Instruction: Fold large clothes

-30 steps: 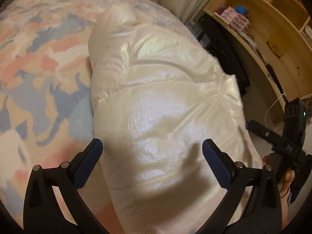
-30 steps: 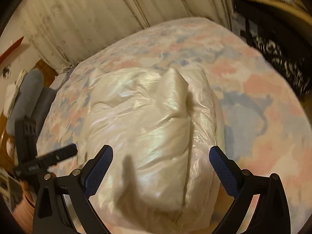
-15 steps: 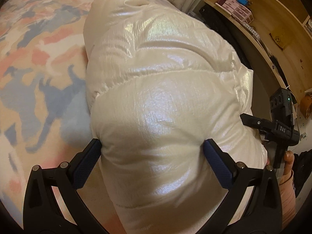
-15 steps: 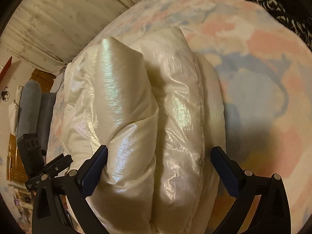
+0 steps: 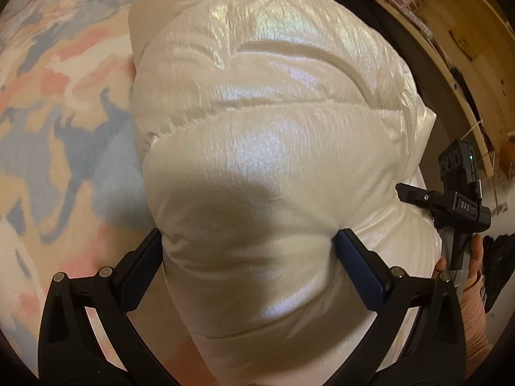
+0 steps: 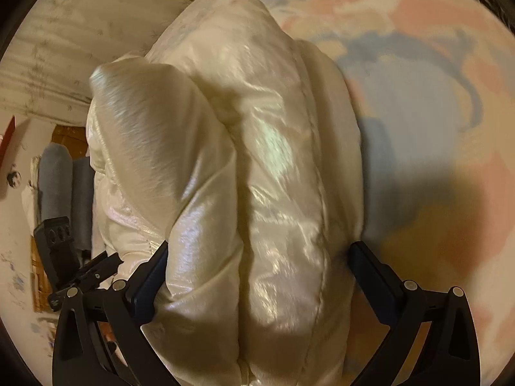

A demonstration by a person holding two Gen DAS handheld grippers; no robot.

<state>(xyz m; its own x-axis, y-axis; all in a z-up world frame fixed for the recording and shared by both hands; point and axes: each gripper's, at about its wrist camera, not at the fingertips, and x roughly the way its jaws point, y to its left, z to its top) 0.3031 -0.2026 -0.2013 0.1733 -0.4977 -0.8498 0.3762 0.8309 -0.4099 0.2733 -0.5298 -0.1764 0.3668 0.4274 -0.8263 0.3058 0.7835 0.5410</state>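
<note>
My left gripper (image 5: pixel 248 241) and right gripper (image 6: pixel 257 254), spread wide a second ago, now press their fingers into the puffy cream jacket (image 5: pixel 267 122) filling both frames, so I judge the fold can begin.

One puffy cream jacket (image 5: pixel 264 148), two grippers, one patterned bedspread (image 5: pixel 64 74)

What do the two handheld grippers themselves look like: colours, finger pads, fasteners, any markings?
Both the left gripper and the right gripper are matte black, with forked finger arms, silver round fasteners and dark blue textured pads. Seen from the left wrist view, the right unit's black body carries white "DAS" lettering and a small green light.
</note>
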